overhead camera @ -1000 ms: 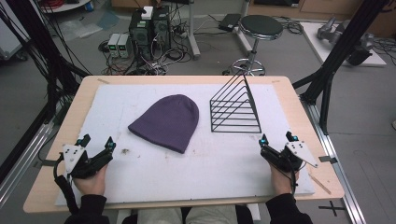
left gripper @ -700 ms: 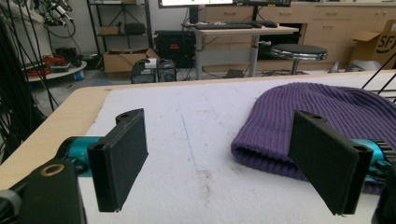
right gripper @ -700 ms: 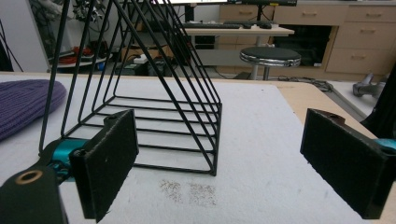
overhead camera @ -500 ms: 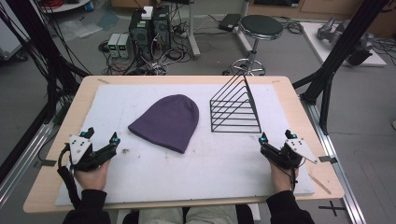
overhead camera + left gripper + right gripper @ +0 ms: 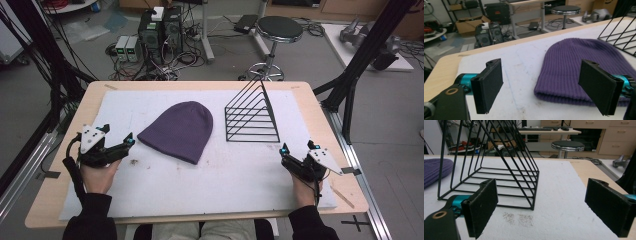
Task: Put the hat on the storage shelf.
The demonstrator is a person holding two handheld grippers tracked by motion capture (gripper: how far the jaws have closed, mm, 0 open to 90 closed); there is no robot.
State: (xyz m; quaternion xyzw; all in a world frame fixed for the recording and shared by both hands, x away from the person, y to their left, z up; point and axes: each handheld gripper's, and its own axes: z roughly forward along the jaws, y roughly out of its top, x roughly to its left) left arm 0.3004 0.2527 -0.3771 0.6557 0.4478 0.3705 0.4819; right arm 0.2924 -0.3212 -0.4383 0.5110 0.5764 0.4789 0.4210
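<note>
While the beanie lies flat mid-mat:
High view: left gripper [image 5: 116, 145] has crept right since a second ago, now near the purple beanie [image 5: 179, 130]; right gripper [image 5: 299, 153] unmoved.
Left gripper view: jaws wide apart, so aim low at the beanie's folded brim [image 5: 564, 96].
Right gripper view: jaws spread, empty, facing the wire rack [image 5: 491, 167].

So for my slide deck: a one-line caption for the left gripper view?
Open left gripper faces the purple beanie's brim.

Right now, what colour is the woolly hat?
Purple, ribbed knit hat; clearest in the left gripper view.
</note>
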